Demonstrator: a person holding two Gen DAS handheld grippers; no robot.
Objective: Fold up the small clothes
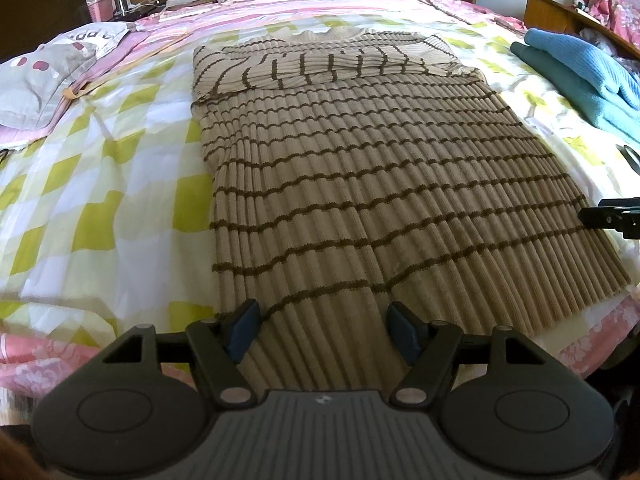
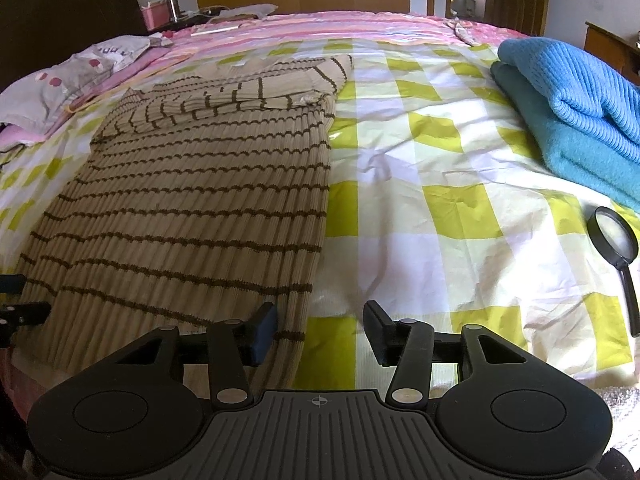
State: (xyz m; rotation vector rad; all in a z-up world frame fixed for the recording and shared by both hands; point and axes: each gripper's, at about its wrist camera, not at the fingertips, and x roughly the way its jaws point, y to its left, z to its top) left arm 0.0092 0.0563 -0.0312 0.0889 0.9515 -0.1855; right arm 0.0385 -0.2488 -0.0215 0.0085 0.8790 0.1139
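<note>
Both tongs stand apart and clamp nothing: the left gripper (image 1: 320, 330) straddles the sweater's (image 1: 340, 184) near hem, while the right gripper (image 2: 320, 330) hangs at its near right corner, one finger over knit, the other over bedsheet (image 2: 440, 160). From either, the sweater lies flat toward 12 o'clock, long axis 6 to 12, collar far, sleeves folded across the top.

1. The blue folded knit (image 1: 580, 76) ran off the left wrist view's right edge.
2. The magnifying glass (image 1: 631, 156) was mostly cut off there.
3. The sweater's hem (image 2: 60, 344) vanished behind the fingers' housing.
</note>
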